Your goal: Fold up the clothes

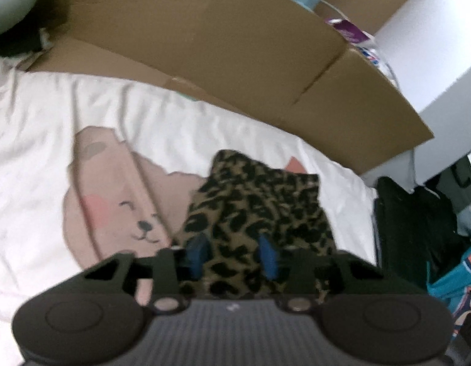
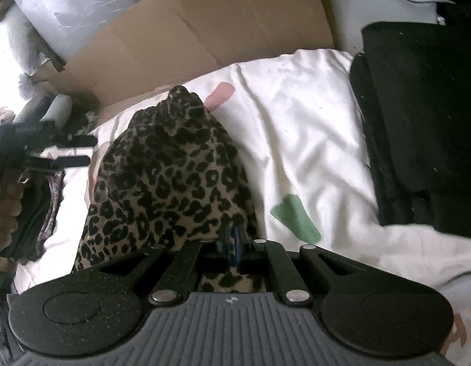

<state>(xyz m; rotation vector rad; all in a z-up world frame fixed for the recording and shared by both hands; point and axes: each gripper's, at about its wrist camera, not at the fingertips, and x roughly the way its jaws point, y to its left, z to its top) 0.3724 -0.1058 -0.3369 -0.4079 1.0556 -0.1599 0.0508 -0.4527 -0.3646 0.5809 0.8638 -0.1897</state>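
Our right gripper pinches the leopard-print fabric garment while our left gripper stands spread, so that near edge could droop.

garment: leopard print, tan ground, black spots
bedsheet: white, printed with a pinkish-beige bear face with pink cheeks; green patch at lower right of right wrist view
cardboard: plain brown
left gripper: black body, blue pads
right gripper: black body, blue pads
folded fabric: black, right of frame
cloth: teal, orange print, lower right of frame
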